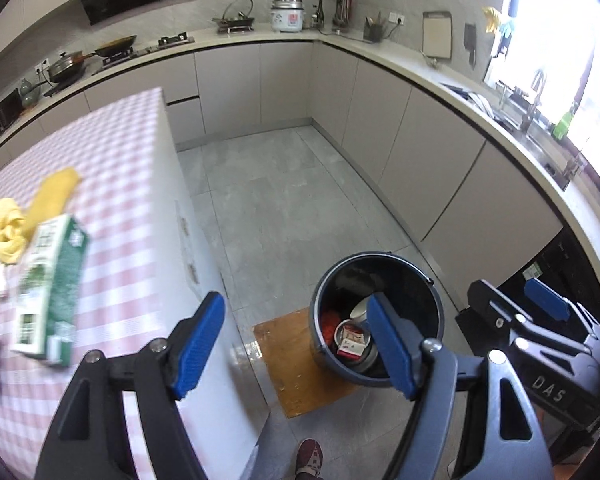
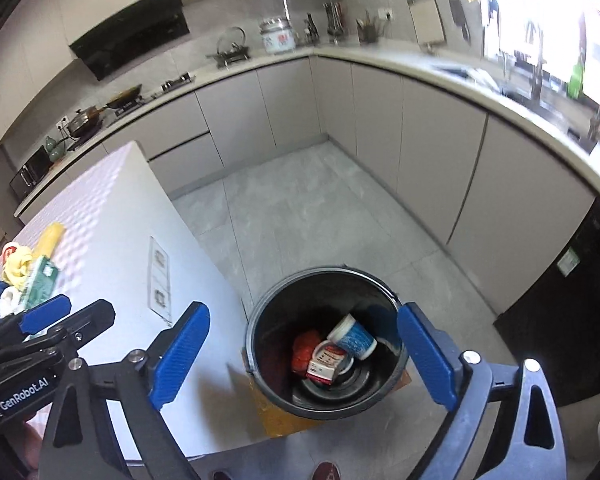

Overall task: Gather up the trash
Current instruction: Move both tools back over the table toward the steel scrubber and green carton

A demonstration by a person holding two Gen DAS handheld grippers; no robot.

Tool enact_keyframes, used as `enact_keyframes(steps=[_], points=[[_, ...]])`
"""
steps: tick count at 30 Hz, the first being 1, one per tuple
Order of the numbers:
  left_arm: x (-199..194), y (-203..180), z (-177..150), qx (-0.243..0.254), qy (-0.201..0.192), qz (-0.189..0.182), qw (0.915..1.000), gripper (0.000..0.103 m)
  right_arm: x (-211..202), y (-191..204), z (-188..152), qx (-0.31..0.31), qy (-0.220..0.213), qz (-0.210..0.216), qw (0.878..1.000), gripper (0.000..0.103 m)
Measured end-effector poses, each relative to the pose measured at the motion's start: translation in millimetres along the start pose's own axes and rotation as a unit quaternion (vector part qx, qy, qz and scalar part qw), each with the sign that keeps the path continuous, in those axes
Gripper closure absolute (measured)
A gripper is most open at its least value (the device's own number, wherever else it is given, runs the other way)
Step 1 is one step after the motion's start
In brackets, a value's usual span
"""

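Note:
A dark round trash bin stands on the floor beside the table. Inside lie a blue-and-white cup, a red-and-white box and a red crumpled wrapper. My left gripper is open and empty, between the table edge and the bin. My right gripper is open and empty, above the bin's mouth; it also shows in the left wrist view. A green-and-white carton lies on the pink checked table.
A yellow cloth and a yellow packet lie on the table near the carton. A brown mat lies under the bin. Grey cabinets and a countertop with cookware ring the tiled floor. A shoe shows at the bottom.

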State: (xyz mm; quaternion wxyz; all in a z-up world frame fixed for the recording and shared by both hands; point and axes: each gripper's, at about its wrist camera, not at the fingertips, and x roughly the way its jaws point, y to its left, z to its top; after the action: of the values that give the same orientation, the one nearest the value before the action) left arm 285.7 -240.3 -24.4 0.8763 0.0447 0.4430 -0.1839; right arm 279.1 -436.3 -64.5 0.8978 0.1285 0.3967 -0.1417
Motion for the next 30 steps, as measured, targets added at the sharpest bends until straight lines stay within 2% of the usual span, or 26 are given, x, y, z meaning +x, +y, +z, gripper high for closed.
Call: enact_keyframes(steps=[4, 11, 15, 18, 24, 30], points=[[-23.5, 35.7, -3.2, -0.007, -0.017, 0.003, 0.9998, 0.028, -24.0, 35.8, -0.1, -0.013, -0.001, 0.040, 0.999, 0.003], [-61.4, 106.6, -14.7, -0.014, -0.050, 0.050, 0.9974, 0.026, -52.0, 100.9, -8.0, 0.006, -0.027, 0.103, 0.994, 0.003], [-72.9, 155.3, -27.0, -0.029, -0.055, 0.088, 0.9941, 0.025, -55.5, 145.8, -13.4, -0.009, -0.028, 0.117, 0.993, 0.003], [-74.9, 186.6, -37.3, -0.045, -0.051, 0.111, 0.9915, 0.025, -54.8, 182.7, -17.1, -0.044, -0.021, 0.116, 0.992, 0.003], [-78.7, 241.0, -58.2, -0.073, -0.047, 0.136, 0.9869, 0.025, -54.1, 240.6, -26.6, -0.092, -0.022, 0.128, 0.987, 0.003], [-75.9, 268.4, -72.4, -0.086, -0.038, 0.142, 0.9854, 0.025, -41.9, 279.2, -35.3, -0.115, -0.003, 0.142, 0.983, 0.003]])
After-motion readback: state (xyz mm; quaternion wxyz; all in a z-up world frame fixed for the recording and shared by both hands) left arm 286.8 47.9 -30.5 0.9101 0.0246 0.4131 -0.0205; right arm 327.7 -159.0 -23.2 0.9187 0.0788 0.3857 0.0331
